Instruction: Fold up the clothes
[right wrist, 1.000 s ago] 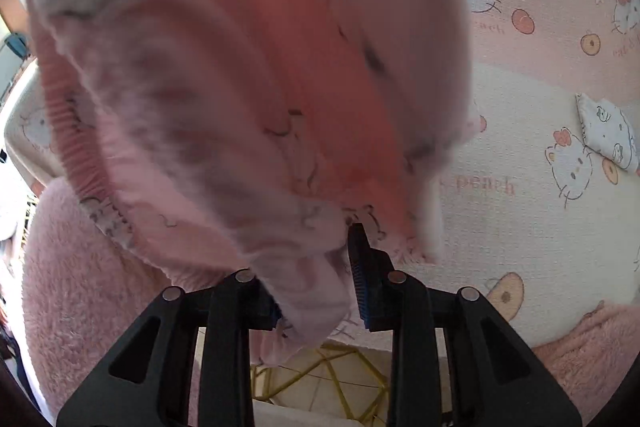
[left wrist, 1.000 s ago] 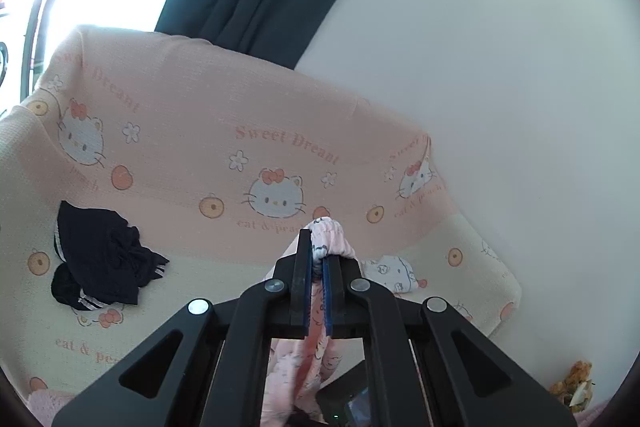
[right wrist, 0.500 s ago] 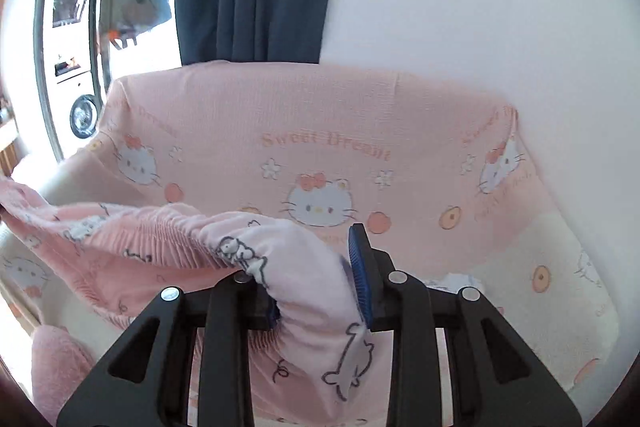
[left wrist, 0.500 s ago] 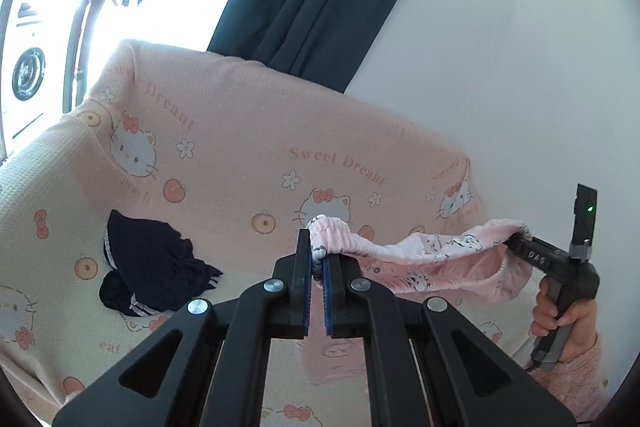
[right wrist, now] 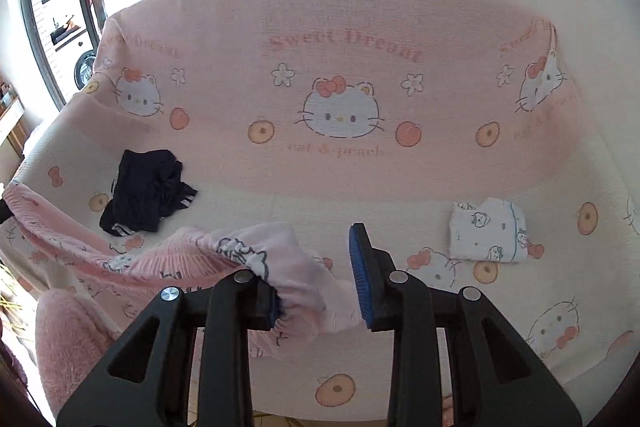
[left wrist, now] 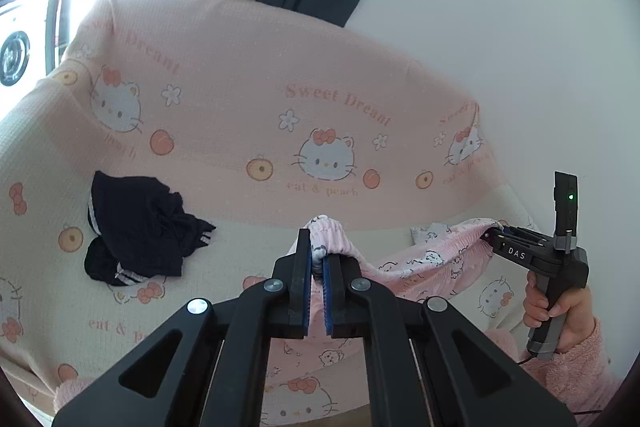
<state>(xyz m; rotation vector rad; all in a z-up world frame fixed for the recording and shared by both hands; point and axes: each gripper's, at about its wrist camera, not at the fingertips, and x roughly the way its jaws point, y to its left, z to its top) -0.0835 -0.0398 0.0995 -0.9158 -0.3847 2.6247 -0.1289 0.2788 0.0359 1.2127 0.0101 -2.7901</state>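
The left gripper (left wrist: 317, 267) is pinched tight on one end of the pink printed shorts' (left wrist: 424, 263) elastic waistband; the right gripper (right wrist: 320, 275), jaws part open, has the other end bunched between its pads, so the garment hangs stretched above the sofa (right wrist: 360, 187), probably to lay it flat for folding; beyond lie a crumpled navy garment (right wrist: 148, 195) and a folded white printed piece (right wrist: 488, 231), both clear of the middle.

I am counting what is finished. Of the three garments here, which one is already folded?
The small white printed garment, lying as a neat flat square on the sofa cover. The dark garment lies crumpled, and the pink garment hangs stretched between both grippers.
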